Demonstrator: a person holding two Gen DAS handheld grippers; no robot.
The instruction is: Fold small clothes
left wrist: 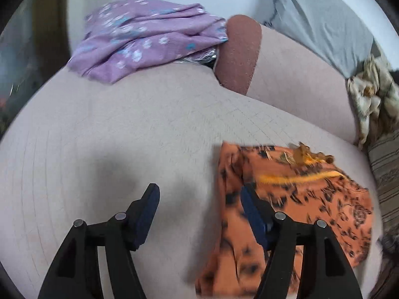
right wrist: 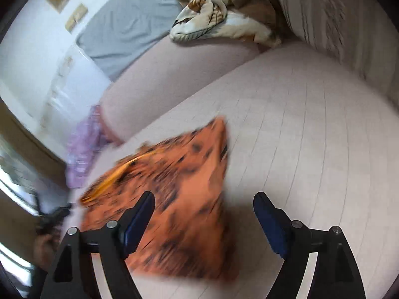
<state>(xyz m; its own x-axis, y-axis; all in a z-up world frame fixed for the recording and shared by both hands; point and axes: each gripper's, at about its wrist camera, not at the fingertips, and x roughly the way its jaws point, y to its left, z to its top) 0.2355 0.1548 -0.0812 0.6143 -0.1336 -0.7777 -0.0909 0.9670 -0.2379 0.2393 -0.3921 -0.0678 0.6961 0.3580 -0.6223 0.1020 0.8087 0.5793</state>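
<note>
An orange garment with a black floral print (left wrist: 294, 199) lies folded on the pale pink sofa seat (left wrist: 124, 129). It also shows, blurred, in the right wrist view (right wrist: 179, 194). My left gripper (left wrist: 199, 194) is open and empty, its right finger over the garment's left edge. My right gripper (right wrist: 203, 201) is open and empty above the garment's right part. A purple flowered garment (left wrist: 139, 37) lies crumpled at the far end of the seat; it also shows in the right wrist view (right wrist: 84, 144).
A brown cushion (left wrist: 239, 52) leans against the sofa backrest (left wrist: 299, 74). A grey cloth (left wrist: 324, 20) covers the back. A beige and brown patterned cloth (right wrist: 224, 12) is bunched in the corner. A striped cushion (right wrist: 336, 25) stands at the right.
</note>
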